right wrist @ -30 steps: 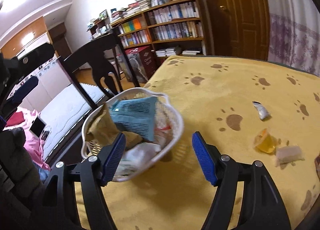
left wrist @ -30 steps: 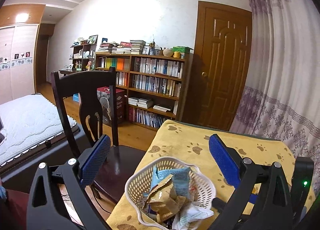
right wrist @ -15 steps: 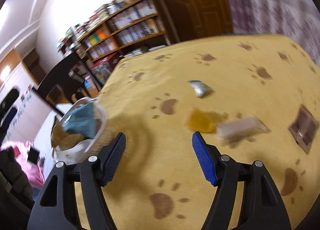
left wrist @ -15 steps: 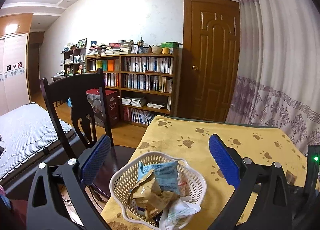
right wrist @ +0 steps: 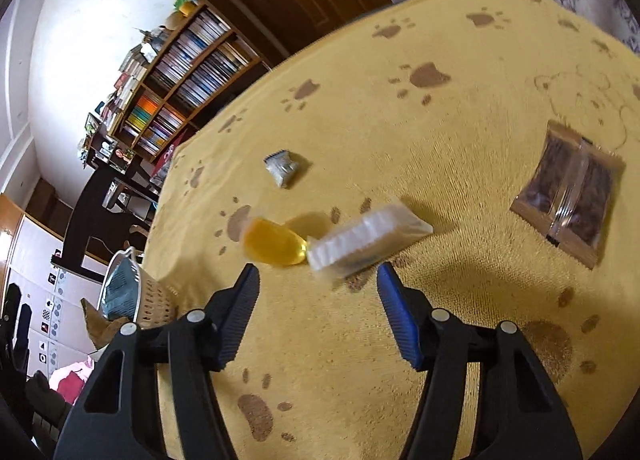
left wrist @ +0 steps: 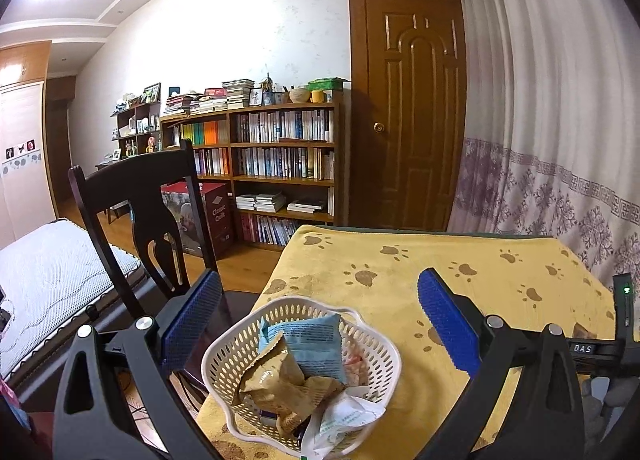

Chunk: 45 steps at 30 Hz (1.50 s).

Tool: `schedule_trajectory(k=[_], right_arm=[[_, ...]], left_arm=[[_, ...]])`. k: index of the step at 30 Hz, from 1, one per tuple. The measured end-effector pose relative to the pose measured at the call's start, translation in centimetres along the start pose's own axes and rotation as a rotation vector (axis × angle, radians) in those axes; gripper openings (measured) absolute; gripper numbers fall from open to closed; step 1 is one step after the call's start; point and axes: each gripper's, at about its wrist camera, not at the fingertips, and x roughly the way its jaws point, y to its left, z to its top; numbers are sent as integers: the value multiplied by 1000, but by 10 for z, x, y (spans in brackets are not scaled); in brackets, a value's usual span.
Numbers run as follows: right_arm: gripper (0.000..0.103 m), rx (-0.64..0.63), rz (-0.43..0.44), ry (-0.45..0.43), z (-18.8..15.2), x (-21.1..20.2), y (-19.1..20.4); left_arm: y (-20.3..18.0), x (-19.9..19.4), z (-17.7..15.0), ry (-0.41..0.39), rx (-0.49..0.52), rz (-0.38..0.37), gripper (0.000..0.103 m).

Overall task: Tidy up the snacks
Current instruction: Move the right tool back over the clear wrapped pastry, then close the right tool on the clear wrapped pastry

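The left gripper hangs over the near corner of the bench, its jaws spread wide and holding nothing, with the white basket between and below them. The basket sits at the bench's edge beside a dark chair and holds several snacks: a blue packet leaning at the back, a crumpled brown packet in front of it, and a white wrapper hanging over the near rim. The right gripper is tilted over the yellow paw-print cloth, jaws likewise apart and empty. Just ahead of its tips lie a white wrapped bar and an amber jelly cup, touching each other end to end; both are slightly blurred. Farther off lies a small silver packet, and well to the right a brown clear-fronted packet lies flat on the cloth. In the right wrist view the basket shows at the bench's left edge, well apart from these loose snacks.
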Motion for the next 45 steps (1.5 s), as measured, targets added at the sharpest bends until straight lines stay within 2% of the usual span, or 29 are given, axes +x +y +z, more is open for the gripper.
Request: schedule_trajectory(k=[12, 20, 22, 24, 28, 34, 40, 45], right_arm=[[59, -65, -153, -8, 25, 40, 8], [55, -288, -351, -51, 28, 66, 40], [54, -324, -379, -62, 26, 68, 43], [53, -335, -380, -69, 26, 67, 42], [43, -352, -372, -75, 22, 60, 34], [41, -371, -344, -103, 8, 41, 15], [41, -369, -284, -113, 6, 35, 4], [41, -438, -333, -105, 5, 40, 12]], left_arm=[[-5, 4, -3, 9, 15, -5, 100], [-9, 8, -5, 19, 26, -8, 100], [-10, 8, -6, 20, 30, -9, 100], [-11, 8, -6, 20, 34, -10, 100], [-12, 8, -6, 22, 38, -12, 100], [-24, 11, -10, 39, 61, -25, 100], [-57, 15, -23, 85, 98, -129, 100], [-85, 18, -37, 109, 107, -194, 100]])
